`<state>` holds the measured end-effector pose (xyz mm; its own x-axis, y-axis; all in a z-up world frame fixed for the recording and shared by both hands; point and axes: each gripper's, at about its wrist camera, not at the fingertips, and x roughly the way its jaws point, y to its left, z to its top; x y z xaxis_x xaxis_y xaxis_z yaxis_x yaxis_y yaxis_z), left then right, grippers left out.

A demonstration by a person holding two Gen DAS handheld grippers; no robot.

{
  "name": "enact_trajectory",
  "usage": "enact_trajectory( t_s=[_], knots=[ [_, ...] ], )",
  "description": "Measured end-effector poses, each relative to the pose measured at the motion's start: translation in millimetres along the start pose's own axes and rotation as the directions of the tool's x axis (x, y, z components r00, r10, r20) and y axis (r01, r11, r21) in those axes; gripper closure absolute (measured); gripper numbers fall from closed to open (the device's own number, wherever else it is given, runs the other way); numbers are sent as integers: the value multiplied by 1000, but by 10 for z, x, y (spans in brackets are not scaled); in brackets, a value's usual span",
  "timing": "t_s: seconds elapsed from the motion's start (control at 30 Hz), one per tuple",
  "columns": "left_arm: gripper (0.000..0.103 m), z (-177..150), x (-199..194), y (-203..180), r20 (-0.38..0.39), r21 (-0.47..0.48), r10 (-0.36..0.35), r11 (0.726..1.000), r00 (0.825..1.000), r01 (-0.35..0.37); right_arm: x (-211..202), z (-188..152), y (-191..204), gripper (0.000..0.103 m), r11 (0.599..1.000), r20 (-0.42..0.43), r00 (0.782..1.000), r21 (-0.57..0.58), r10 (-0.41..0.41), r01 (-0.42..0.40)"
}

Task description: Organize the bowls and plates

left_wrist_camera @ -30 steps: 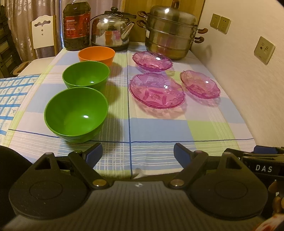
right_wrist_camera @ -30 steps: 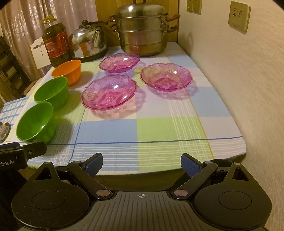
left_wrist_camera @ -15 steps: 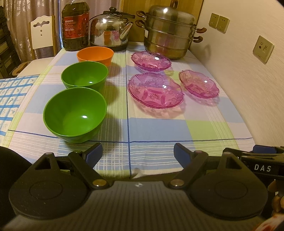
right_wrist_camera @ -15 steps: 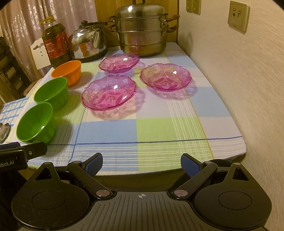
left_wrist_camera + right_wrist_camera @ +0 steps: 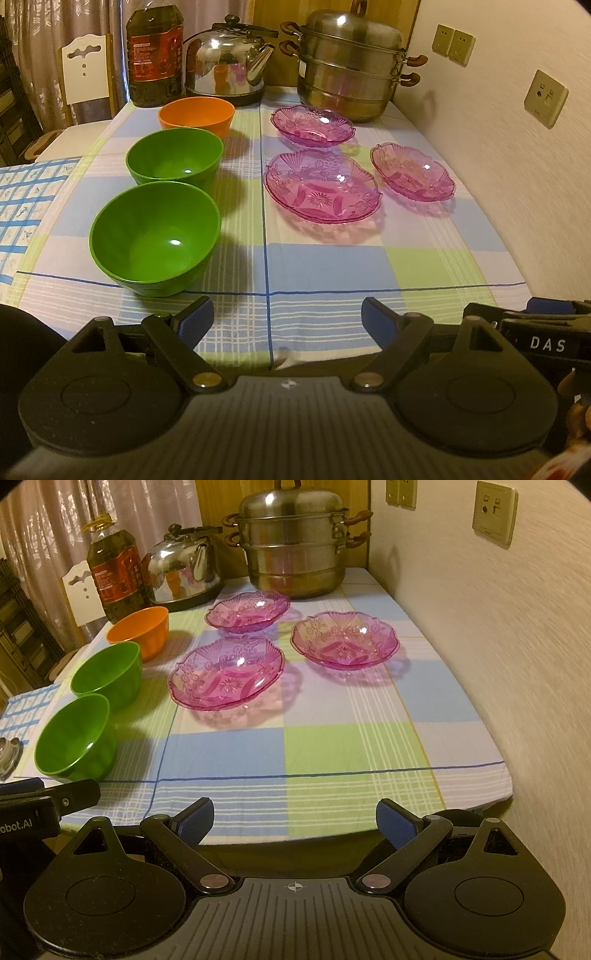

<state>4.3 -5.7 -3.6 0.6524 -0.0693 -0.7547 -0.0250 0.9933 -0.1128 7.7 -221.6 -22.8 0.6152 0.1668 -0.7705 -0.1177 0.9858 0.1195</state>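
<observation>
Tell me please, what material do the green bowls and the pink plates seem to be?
The green bowls look like opaque plastic: even colour, one soft glossy highlight each. The pink plates are see-through with pressed patterns; glass or clear plastic, I cannot tell which.

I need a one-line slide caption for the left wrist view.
Open left gripper facing three bowls and three pink plates on a checked tablecloth.
</observation>
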Motion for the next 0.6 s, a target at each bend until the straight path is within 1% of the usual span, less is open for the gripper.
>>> enact_trajectory(
  t_s=[0.17, 0.6],
  knots=[
    [18, -20, -6, -11, -3, 13, 1, 1000, 1000, -1, -9, -1, 0, 8, 1000, 2, 1000, 4, 0, 0],
    [18, -16, -12, 3, -8, 10, -3, 1000, 1000, 3, -15, -1, 1, 8, 1000, 6, 1000, 9, 1, -1]
  ],
)
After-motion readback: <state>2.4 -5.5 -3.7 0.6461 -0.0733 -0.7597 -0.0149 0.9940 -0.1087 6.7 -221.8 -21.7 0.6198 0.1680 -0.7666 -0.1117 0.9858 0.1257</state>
